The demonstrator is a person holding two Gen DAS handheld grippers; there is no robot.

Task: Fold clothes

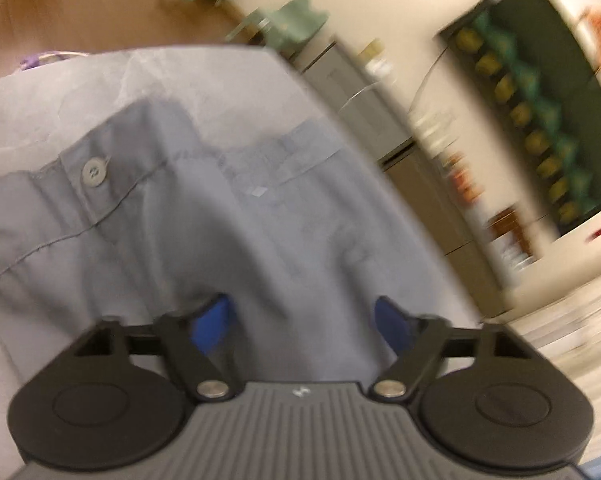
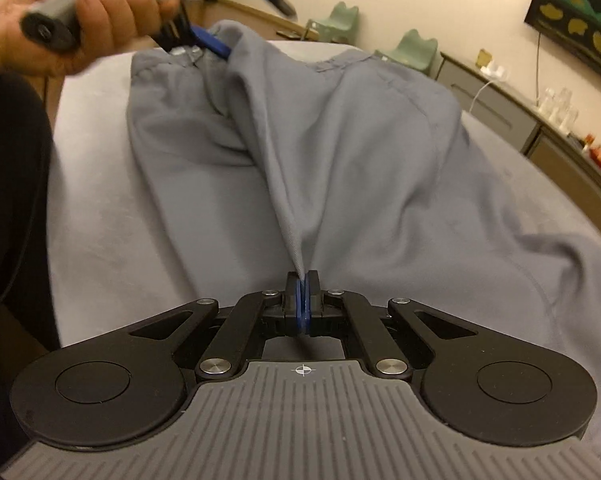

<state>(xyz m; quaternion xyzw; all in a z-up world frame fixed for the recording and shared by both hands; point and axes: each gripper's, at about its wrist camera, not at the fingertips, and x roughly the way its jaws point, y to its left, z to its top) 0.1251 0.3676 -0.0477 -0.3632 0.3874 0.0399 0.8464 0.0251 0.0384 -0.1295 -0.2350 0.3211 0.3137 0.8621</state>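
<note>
The right gripper [image 2: 303, 280] pinches a fold of the soft grey button shirt [image 2: 340, 152]. The left gripper [image 1: 300, 316] is open, its blue pads [image 1: 210, 320] apart over the cloth.

Plain grey shirt [image 2: 340, 152], blue-padded tools [image 2: 302, 300].

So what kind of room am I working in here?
Probably a home living or dining room: a low sideboard with glassware along the wall, small green chairs, and framed art above.
</note>
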